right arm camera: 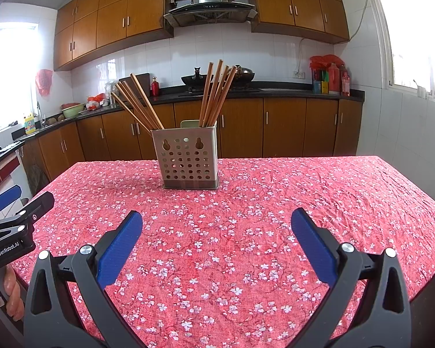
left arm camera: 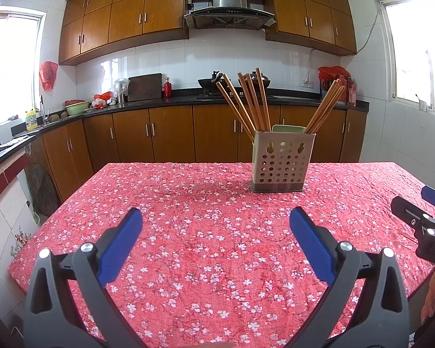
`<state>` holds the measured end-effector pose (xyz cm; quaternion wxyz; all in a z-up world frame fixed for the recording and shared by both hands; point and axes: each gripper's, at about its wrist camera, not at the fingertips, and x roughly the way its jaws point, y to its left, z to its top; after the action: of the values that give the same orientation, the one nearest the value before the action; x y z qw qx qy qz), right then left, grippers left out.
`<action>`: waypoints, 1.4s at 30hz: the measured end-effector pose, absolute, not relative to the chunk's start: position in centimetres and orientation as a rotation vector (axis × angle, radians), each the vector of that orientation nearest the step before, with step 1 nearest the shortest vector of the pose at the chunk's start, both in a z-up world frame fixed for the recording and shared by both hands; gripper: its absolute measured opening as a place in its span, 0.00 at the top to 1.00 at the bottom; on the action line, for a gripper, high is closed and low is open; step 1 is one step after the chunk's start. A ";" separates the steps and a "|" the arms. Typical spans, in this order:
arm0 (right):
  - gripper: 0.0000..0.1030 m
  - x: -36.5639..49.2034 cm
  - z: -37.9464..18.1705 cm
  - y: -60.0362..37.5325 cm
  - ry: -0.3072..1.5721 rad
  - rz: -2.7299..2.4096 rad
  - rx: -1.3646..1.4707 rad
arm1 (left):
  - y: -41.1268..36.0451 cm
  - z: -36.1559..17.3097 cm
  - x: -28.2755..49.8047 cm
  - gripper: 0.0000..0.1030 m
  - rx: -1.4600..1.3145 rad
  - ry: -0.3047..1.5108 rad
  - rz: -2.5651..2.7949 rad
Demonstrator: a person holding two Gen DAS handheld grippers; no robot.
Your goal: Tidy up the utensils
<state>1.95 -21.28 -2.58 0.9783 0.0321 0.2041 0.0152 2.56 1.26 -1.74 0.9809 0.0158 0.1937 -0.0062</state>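
On the desk (right arm camera: 304, 191), a holder (right arm camera: 188, 159) contains chopsticks (right arm camera: 214, 92); left tongs (left arm camera: 216, 220) and right tongs (right arm camera: 216, 221) are spread, gripping nothing.

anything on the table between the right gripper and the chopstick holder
Nothing visible. Between the right gripper and the chopstick holder there is only bare floral tablecloth. The left gripper sits off to the side, out of that path.

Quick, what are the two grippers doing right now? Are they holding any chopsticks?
Left gripper: open, holding nothing, above the tablecloth.
Right gripper: open, holding nothing.
The chopsticks are all in the holder.
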 end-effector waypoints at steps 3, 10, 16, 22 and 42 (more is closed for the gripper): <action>0.02 1.9 -2.6 -21.2 0.412 0.030 0.065 | 1.3 -1.7 2.6 0.04 0.032 0.390 -0.012; 0.02 2.0 -2.6 -21.3 0.412 0.031 0.065 | 1.3 -1.7 2.5 0.04 0.032 0.389 -0.013; 0.02 2.0 -2.5 -21.2 0.412 0.030 0.066 | 1.3 -1.7 2.5 0.04 0.032 0.389 -0.012; 0.02 2.0 -2.5 -21.3 0.412 0.030 0.066 | 1.3 -1.7 2.5 0.04 0.032 0.390 -0.013; 0.02 2.0 -2.6 -21.2 0.414 0.030 0.068 | 1.1 -2.1 2.6 0.04 0.030 0.394 -0.018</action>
<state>1.99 -21.19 -2.55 0.9780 0.0337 0.2056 0.0147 2.63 1.06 -2.06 0.9805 0.0149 0.1958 -0.0088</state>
